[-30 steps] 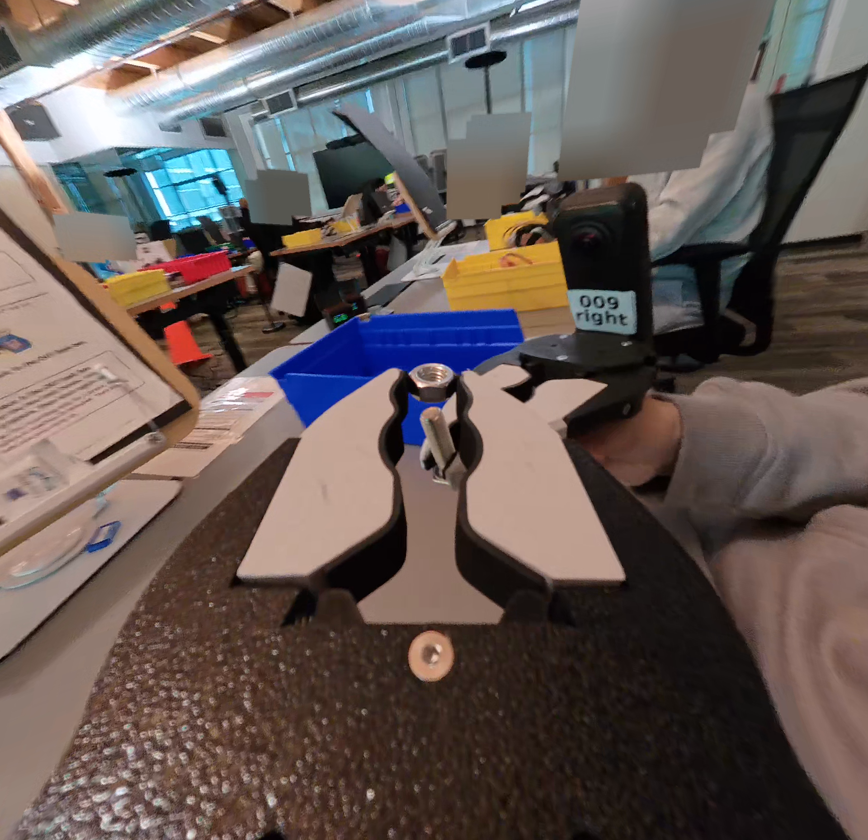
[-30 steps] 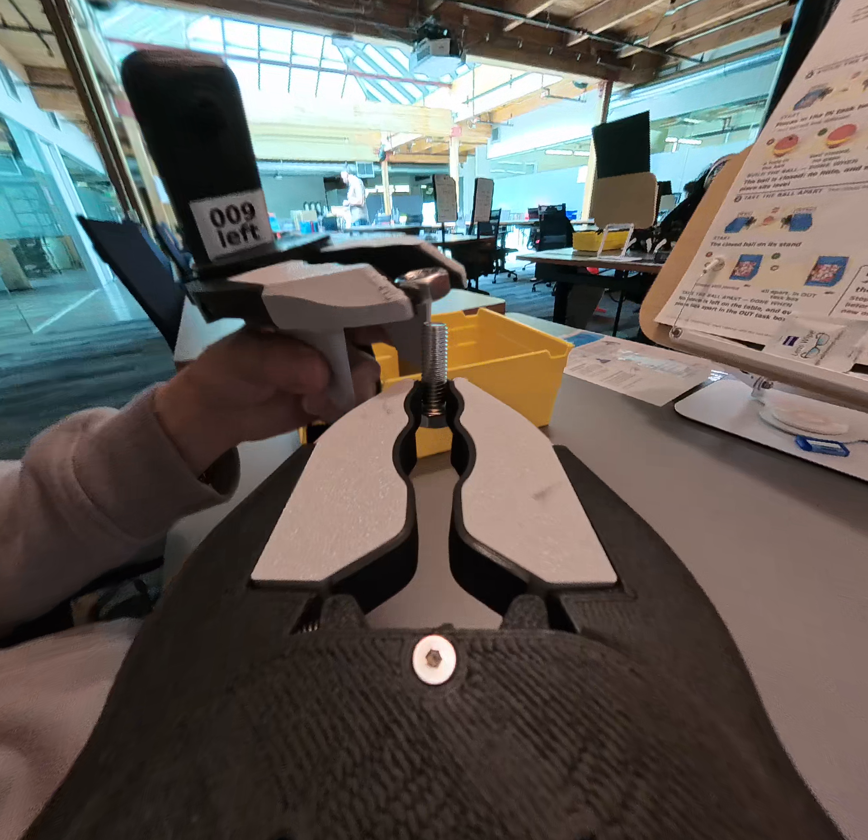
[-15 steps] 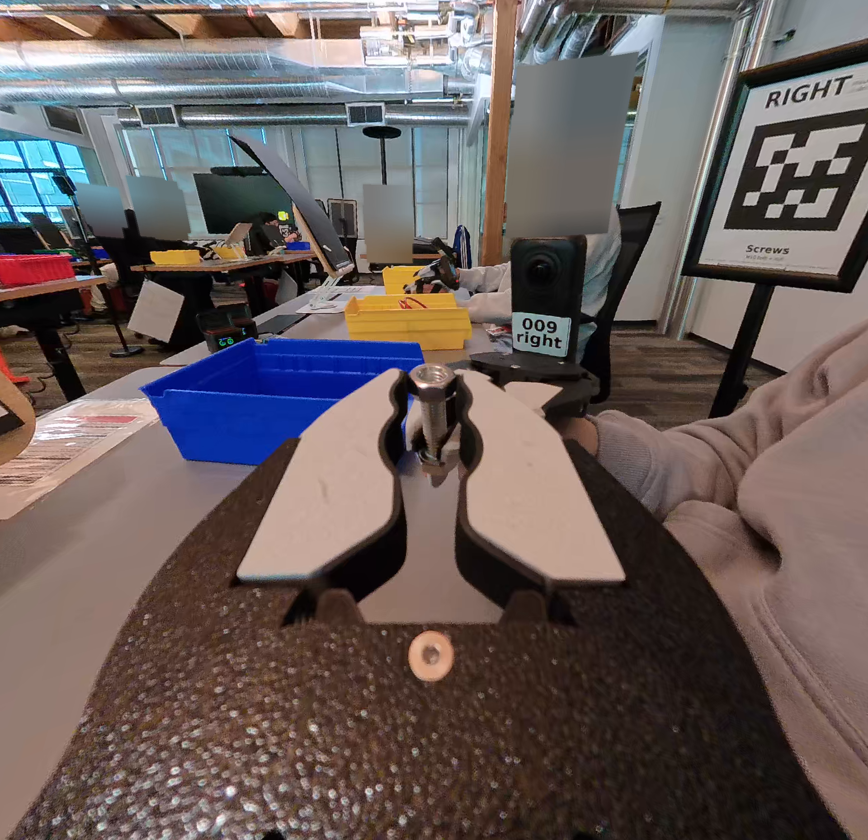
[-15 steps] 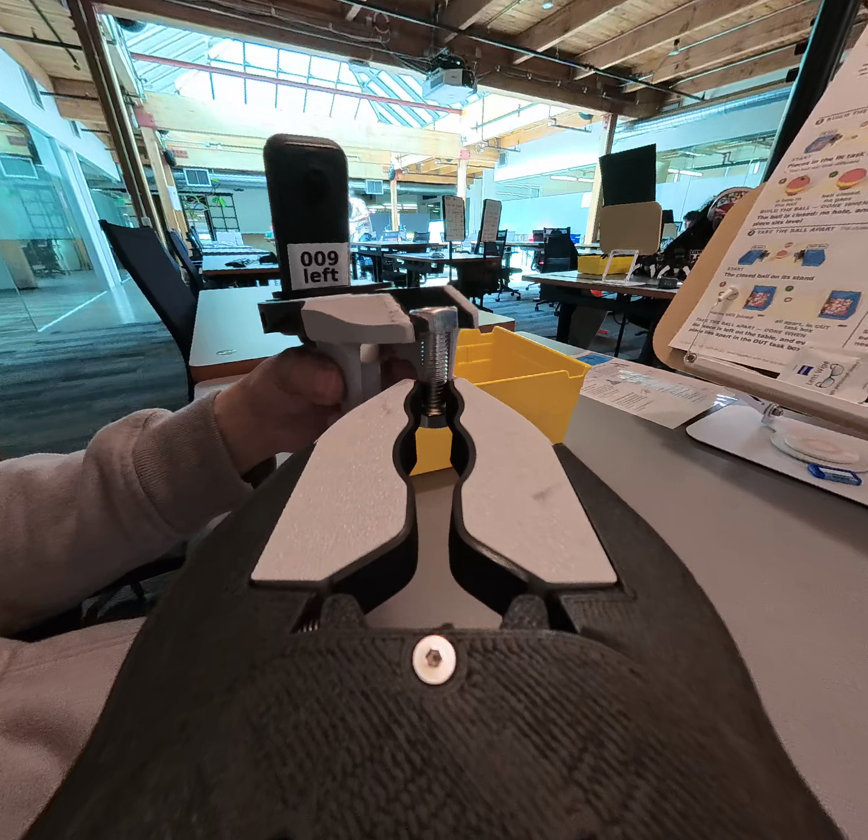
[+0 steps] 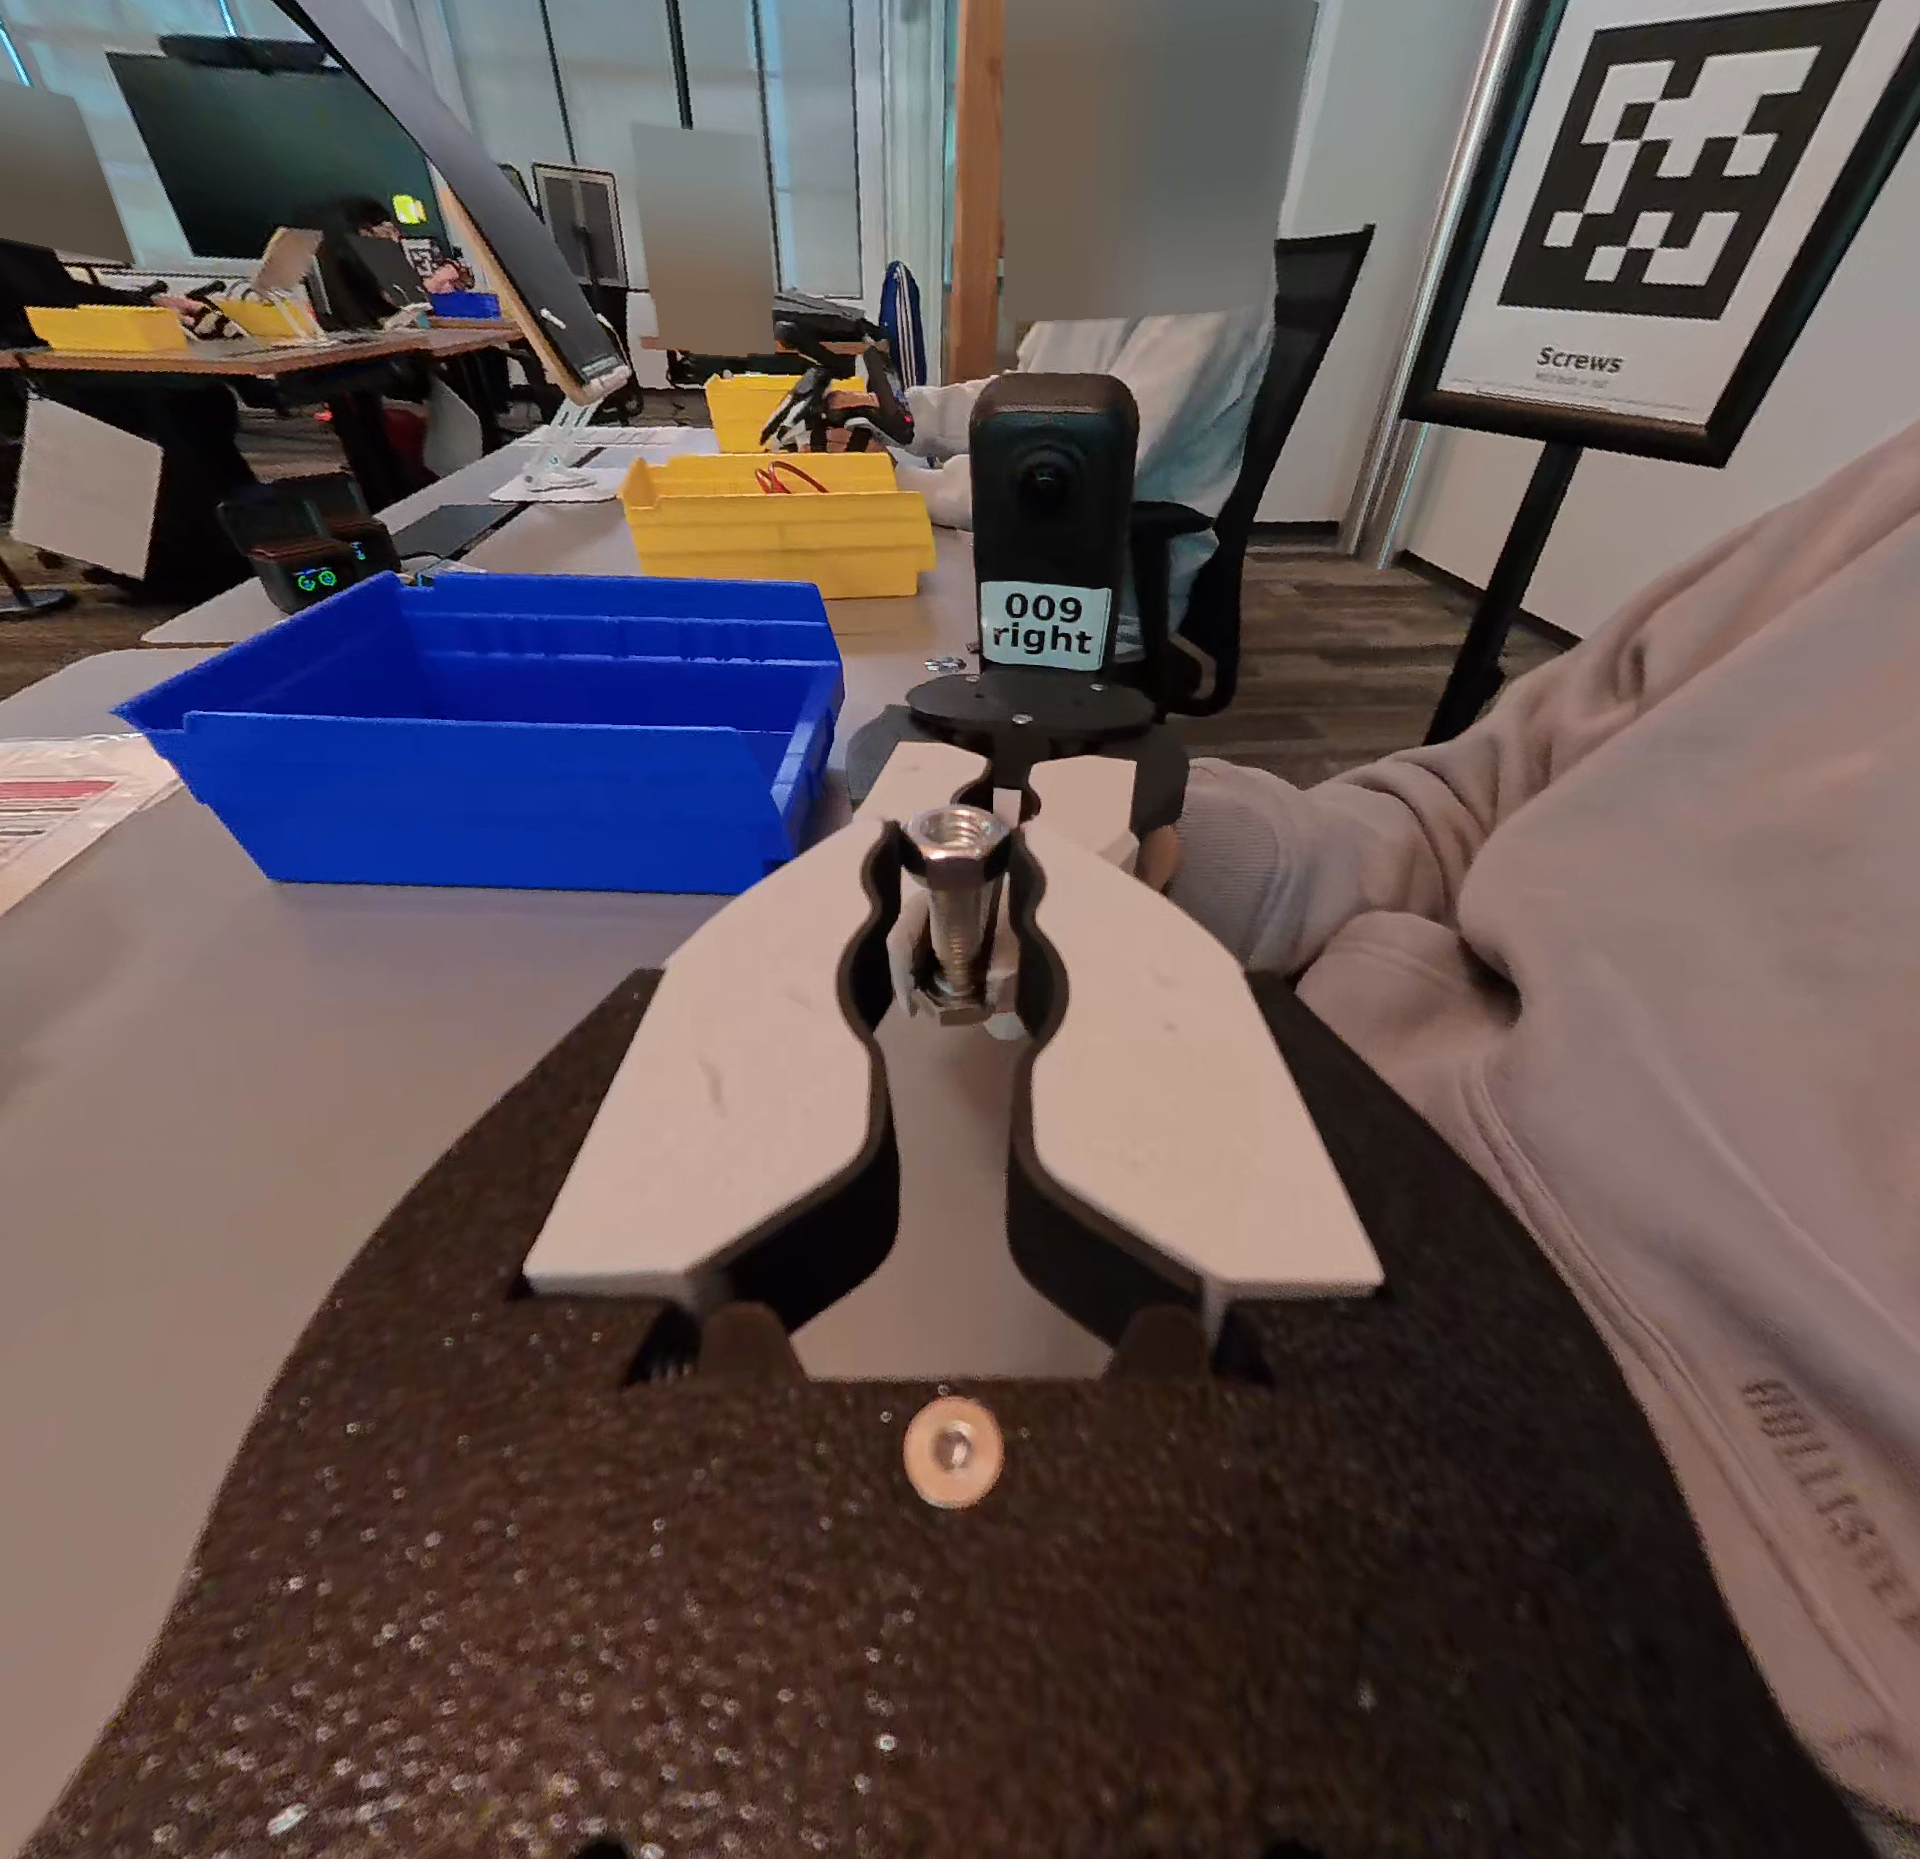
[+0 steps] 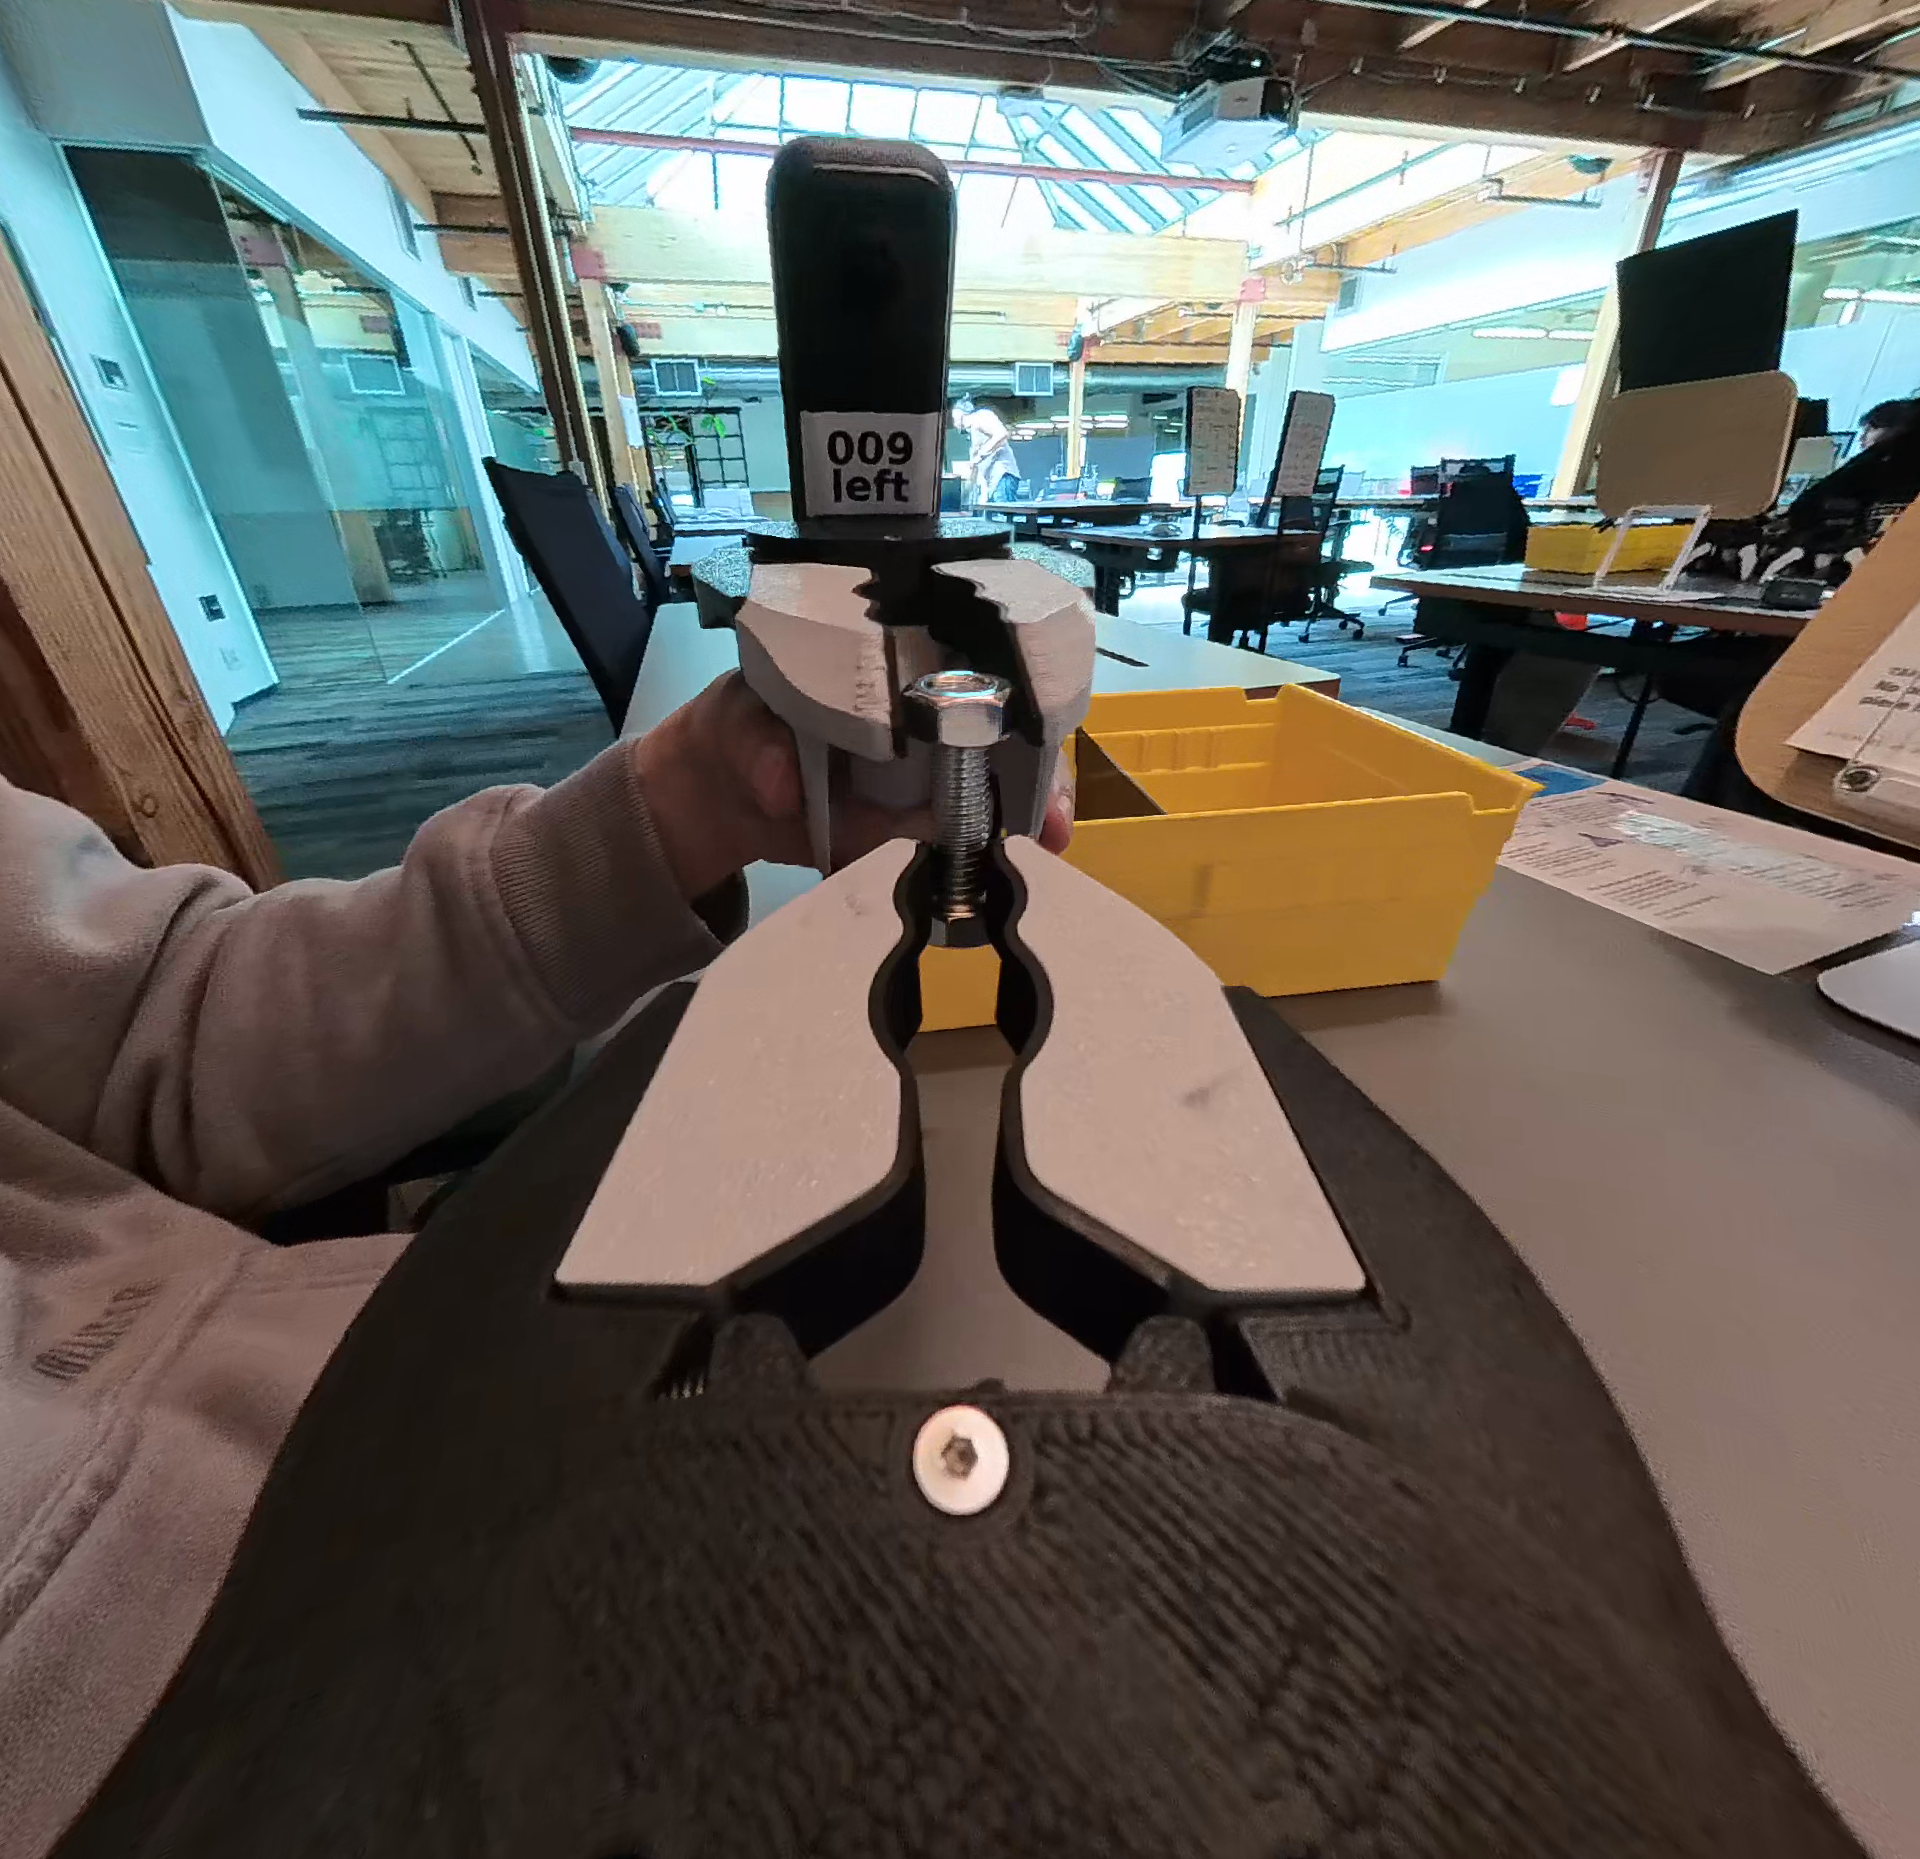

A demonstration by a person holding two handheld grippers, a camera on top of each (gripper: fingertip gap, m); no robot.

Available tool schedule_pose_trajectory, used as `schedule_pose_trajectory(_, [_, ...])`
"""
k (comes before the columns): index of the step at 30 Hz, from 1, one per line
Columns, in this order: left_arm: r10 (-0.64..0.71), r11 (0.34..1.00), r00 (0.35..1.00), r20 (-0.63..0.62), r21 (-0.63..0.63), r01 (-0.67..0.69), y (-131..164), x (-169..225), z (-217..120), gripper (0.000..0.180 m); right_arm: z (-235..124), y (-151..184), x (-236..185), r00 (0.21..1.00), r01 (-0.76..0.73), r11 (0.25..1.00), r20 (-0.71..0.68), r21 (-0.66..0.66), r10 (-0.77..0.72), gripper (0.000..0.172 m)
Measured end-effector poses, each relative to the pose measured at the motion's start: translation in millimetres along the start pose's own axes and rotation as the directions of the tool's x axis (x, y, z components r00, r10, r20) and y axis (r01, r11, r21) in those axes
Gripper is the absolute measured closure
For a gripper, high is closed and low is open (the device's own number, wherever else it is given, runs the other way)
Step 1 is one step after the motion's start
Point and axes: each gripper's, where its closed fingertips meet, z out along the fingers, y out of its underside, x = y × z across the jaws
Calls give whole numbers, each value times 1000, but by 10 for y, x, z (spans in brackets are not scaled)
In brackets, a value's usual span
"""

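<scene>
Both grippers have swung level, gripping one silver bolt [image 6: 961,770].

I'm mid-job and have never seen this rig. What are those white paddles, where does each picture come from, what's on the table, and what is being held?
There is no robot here. A person holds a two-finger gripper in each hand, and the white paddles are the fingers. Each picture comes from a camera on one gripper that looks forward along its fingers, so each view also shows the other gripper facing it.

The left gripper clamps the hex head of a steel bolt. The right gripper clamps the bolt's threaded end, where a nut sits.

On the grey table stand a blue bin and a yellow bin, with printed sheets nearby.
</scene>
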Motion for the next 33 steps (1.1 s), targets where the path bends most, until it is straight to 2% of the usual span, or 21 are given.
schedule_pose_trajectory(17, [25, 999, 999, 34, 43, -26, -30, -54, 33, 162, -17, -20, 49, 999, -25, 1000, -24, 18, 26, 163])
schedule_pose_trajectory(25, [30, 997, 999, 40, 69, -32, -67, -56, 16, 156, -9, -8, 49, 999, -28, 1000, -26, 13, 28, 163])
schedule_pose_trajectory(29, [49, 995, 995, 86, 85, -56, -113, -95, 2, 148, -30, -41, 122, 996, -27, 999, -81, 33, 30, 163])
schedule_pose_trajectory(33, [25, 992, 989, 145, 115, -42, -141, -191, 12, 148, -67, -81, 217, 988, -18, 998, -154, 55, 26, 163])
